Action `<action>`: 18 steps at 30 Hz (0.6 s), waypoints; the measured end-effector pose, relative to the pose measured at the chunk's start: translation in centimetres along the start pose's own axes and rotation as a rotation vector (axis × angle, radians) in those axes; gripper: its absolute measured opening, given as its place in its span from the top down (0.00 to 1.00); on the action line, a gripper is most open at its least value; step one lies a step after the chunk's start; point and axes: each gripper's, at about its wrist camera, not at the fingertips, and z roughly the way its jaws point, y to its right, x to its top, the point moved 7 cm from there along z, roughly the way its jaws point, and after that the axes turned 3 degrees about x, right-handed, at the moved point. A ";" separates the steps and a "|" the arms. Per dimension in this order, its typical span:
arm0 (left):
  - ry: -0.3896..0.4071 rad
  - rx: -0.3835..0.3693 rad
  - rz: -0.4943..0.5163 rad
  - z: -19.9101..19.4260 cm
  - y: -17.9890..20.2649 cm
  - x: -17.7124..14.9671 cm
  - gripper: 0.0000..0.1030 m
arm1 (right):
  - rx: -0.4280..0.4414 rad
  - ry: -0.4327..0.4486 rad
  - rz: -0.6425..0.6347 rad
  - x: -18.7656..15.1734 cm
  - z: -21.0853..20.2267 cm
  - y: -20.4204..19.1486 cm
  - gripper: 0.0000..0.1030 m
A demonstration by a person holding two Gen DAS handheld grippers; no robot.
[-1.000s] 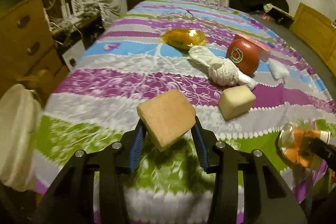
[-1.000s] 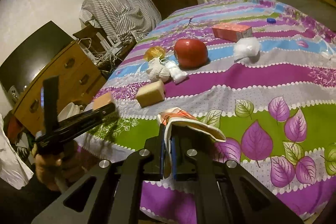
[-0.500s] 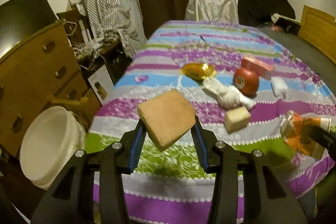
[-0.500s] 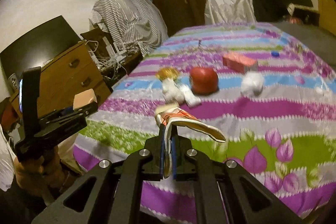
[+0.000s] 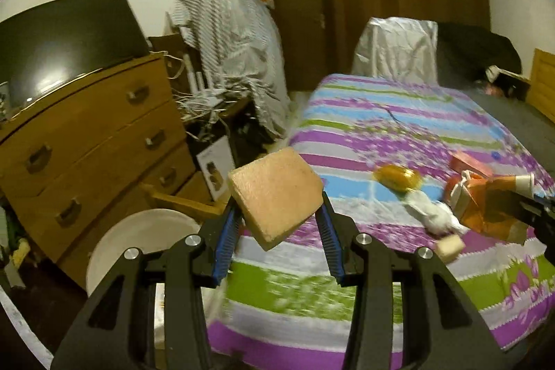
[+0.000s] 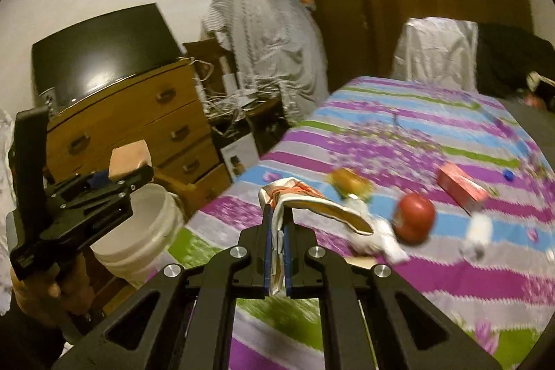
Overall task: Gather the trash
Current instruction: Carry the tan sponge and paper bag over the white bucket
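The left gripper (image 5: 277,227) holds a tan, block-shaped sponge (image 5: 275,196) between its blue-padded fingers (image 5: 227,238), clamped by its sides and tilted, at the centre of the left wrist view. Below and left of it in that frame stands a round white plastic bucket (image 5: 138,241) on the floor, beside a wooden chest of drawers (image 5: 93,141) that fills the left of the frame; a black flat screen (image 5: 66,40) rests on top of the chest.

The right gripper (image 6: 276,262) is closed tight on a crumpled white-and-orange paper wrapper (image 6: 312,207), whose loose end flares out to the right above the fingers, in the lower centre of the right wrist view. The same wrapper (image 5: 489,207) shows at the right edge of the left wrist view, lifted above the bed. At the left of the right wrist view a person's hand (image 6: 45,290) grips the handle of the left gripper (image 6: 114,179), with the sponge (image 6: 128,158) above the white bucket (image 6: 149,224).

The bed with the striped purple, blue, green and white floral cover (image 5: 399,134) takes up the right half of both frames. Still lying on it are a red round container (image 6: 414,217), a pinkish-red rectangular box (image 6: 461,186), a yellow shiny wrapper (image 5: 397,177), a white crumpled cloth or tissue (image 5: 433,214), a small pale yellow foam block (image 5: 451,245), a white wad (image 6: 478,231) and a small blue bottle cap (image 6: 508,175). The right wrist view is blurred, so finer details of these cannot be told.
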 end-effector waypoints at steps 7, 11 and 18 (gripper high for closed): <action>-0.002 0.093 -0.055 0.8 -6.5 0.5 0.59 | 0.094 -0.026 -0.106 4.2 4.5 -8.1 0.94; -0.010 0.151 -0.088 1.2 -10.6 0.2 0.59 | 0.151 -0.065 -0.150 5.5 7.5 -13.0 0.94; -0.048 0.234 -0.135 2.1 -16.8 -1.3 0.59 | 0.230 -0.143 -0.198 6.1 12.6 -20.4 0.94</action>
